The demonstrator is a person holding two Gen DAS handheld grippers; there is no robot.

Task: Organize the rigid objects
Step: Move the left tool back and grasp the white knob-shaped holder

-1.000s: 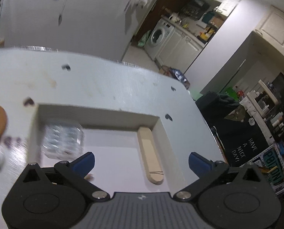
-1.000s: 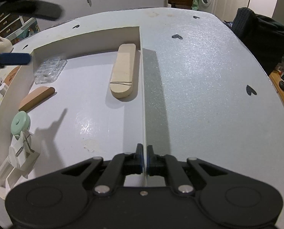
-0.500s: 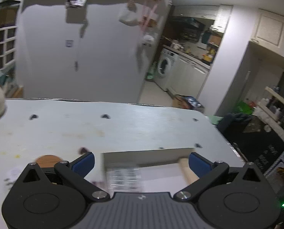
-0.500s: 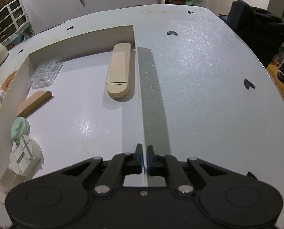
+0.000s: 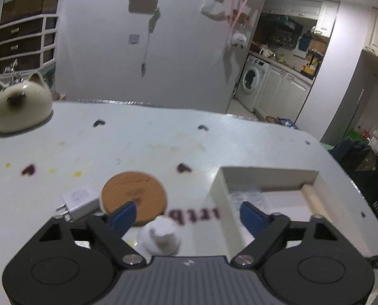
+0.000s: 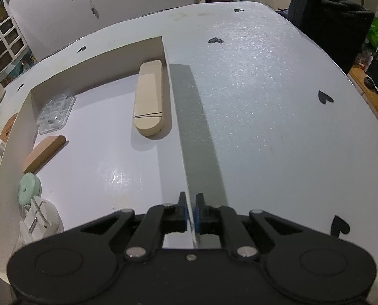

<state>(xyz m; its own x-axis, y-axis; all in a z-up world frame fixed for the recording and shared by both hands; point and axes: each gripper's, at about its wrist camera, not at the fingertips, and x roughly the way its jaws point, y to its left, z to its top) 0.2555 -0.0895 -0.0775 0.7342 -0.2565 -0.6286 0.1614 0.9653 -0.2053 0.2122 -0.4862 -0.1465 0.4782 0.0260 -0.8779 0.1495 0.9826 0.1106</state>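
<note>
A shallow white box (image 6: pixel 173 71) lies on the pale table. It holds a long beige wooden case (image 6: pixel 148 99), a clear plastic tray (image 6: pixel 55 113), a brown wooden block (image 6: pixel 45 153), a mint round piece (image 6: pixel 28 189) and a white plug adapter (image 6: pixel 40 218). My right gripper (image 6: pixel 191 207) is shut on the box's right wall near its front. My left gripper (image 5: pixel 186 212) is open and empty, left of the box (image 5: pixel 218 193), above a round cork coaster (image 5: pixel 134 194), a white charger (image 5: pixel 79 200) and a small white round object (image 5: pixel 161 236).
A cat-shaped ceramic pot (image 5: pixel 21 103) stands at the table's far left. Dark heart marks dot the table (image 6: pixel 265 101). A black bag (image 6: pixel 331 20) sits past the right edge. A wall and kitchen lie behind.
My left gripper has pulled out of the box and swung left, over the coaster and charger outside it. My right gripper keeps its hold on the box wall.
</note>
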